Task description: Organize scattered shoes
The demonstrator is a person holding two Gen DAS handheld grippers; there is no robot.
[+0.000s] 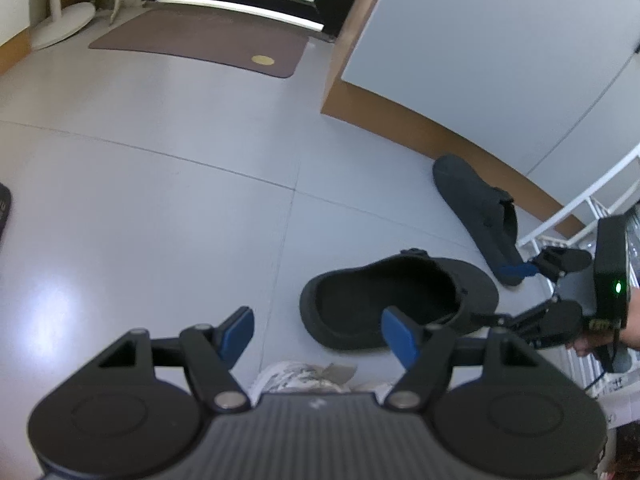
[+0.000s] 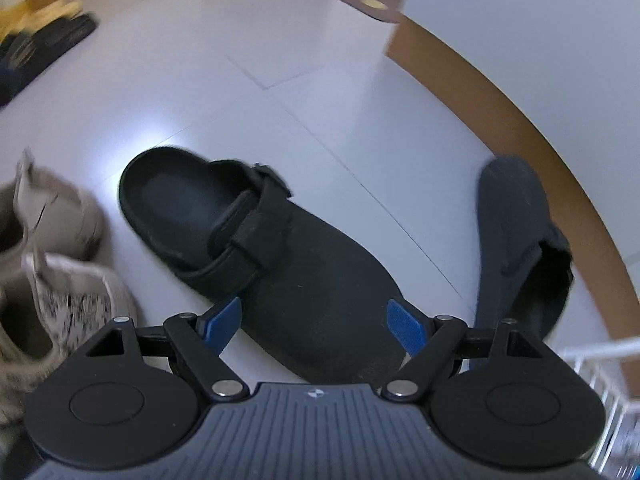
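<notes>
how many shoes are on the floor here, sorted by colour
black clogs: 2, one upright, one tipped on its side by the wall
beige sneakers: 2
dark slippers with yellow, far corner, blurred: count unclear
total clearly countable: 4

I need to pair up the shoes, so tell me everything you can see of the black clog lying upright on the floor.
The black clog is a slip-on with a closed rounded toe, an open heel cup and a strap with a buckle across the instep. It looks like matte suede or felt, slightly dusty. It sits sole-down on the pale tiled floor, toe toward the right gripper, whose open fingers straddle the toe without pressing it. A second dark clog lies on its side nearby, apart from it.
</notes>
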